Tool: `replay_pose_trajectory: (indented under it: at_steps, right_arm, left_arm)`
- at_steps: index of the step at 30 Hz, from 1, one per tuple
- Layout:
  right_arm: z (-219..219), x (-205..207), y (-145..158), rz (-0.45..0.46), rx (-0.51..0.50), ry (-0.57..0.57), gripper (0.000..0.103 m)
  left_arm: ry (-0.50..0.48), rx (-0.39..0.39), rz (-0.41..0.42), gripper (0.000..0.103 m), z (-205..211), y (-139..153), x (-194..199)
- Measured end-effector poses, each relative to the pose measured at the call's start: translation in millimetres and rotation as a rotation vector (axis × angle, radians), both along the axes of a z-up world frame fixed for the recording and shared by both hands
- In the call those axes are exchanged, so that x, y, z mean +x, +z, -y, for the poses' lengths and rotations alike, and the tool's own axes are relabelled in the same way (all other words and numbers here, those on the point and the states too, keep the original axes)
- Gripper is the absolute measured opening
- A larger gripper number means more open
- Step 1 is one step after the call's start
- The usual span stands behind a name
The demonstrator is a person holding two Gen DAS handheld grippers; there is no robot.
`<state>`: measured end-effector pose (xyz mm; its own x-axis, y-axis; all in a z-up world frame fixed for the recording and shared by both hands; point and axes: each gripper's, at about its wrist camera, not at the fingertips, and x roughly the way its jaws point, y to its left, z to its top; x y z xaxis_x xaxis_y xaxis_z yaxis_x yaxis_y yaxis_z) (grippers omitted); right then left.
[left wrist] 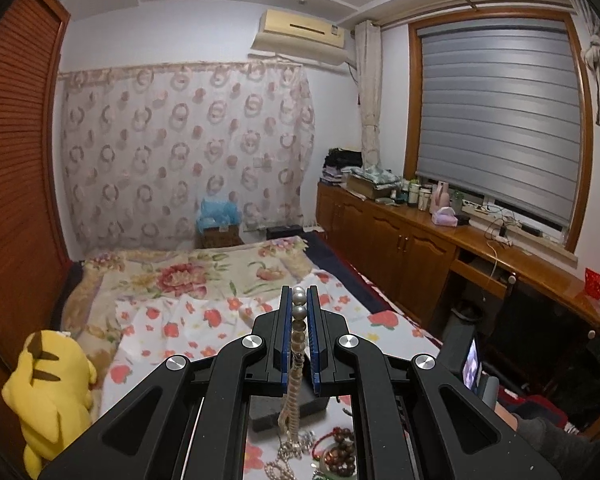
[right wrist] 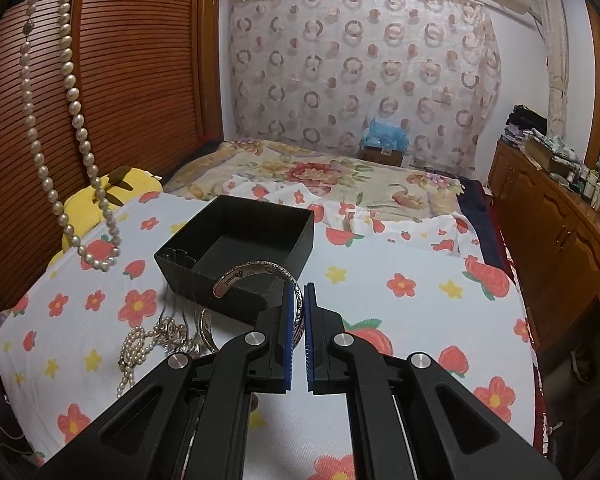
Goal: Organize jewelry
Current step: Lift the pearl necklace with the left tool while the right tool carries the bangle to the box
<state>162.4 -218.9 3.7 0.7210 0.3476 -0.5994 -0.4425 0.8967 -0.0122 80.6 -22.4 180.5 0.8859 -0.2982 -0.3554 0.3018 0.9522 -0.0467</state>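
My left gripper [left wrist: 299, 294] is shut on a pearl necklace [left wrist: 298, 312], held high above the bed; the strand hangs down between the blue pads toward the jewelry below. In the right wrist view the same pearl necklace [right wrist: 66, 92] dangles as a long loop at the upper left, its bottom near the sheet. My right gripper [right wrist: 299, 292] is shut on a silver engraved bangle [right wrist: 256, 270], holding it at the near corner of an open black box [right wrist: 240, 240] on the flowered sheet. A pile of loose jewelry [right wrist: 160, 336] lies left of the box.
Beaded bracelets and chains [left wrist: 332, 452] lie on the sheet under my left gripper. A yellow plush toy [left wrist: 52, 392] sits at the bed's left edge by the wooden slatted wardrobe [right wrist: 120, 80]. Wooden cabinets [left wrist: 400, 248] with clutter line the right wall.
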Motion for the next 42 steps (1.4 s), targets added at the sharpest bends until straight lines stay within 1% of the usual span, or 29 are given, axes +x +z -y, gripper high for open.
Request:
replay_pose_trajectory:
  at_steps: [5, 10, 14, 17, 25, 28, 33, 38, 42]
  right_arm:
    - [-4, 9, 0, -0.003, -0.002, 0.007, 0.006]
    - [-12, 28, -3, -0.011, -0.006, 0.018, 0.006]
    - [-18, 45, -4, -0.017, 0.005, 0.024, 0.006]
    - [-27, 58, -8, -0.026, 0.001, 0.04, 0.006]
    - [-44, 80, -21, -0.059, 0.002, 0.093, 0.007]
    - [-49, 82, -24, -0.068, 0.007, 0.118, 0.008]
    - [-48, 76, -19, -0.055, 0.028, 0.142, 0.008]
    - [-39, 63, -13, -0.033, 0.022, 0.139, 0.008]
    - [-30, 54, -10, -0.024, 0.022, 0.132, 0.008]
  left_arm:
    - [0.027, 0.011, -0.021, 0.006, -2, -5, 19]
    - [0.045, 0.012, -0.053, 0.006, -6, -14, 44]
    - [0.051, 0.023, -0.056, 0.006, -5, -15, 56]
    - [0.054, 0.039, -0.065, 0.006, -4, -19, 74]
    - [0.05, 0.05, -0.1, 0.006, 1, -34, 114]
    - [0.047, 0.053, -0.123, 0.006, 2, -45, 128]
    - [0.044, 0.059, -0.151, 0.006, 4, -60, 145]
    - [0.041, 0.065, -0.172, 0.006, 8, -70, 155]
    - [0.037, 0.076, -0.205, 0.008, 11, -81, 161]
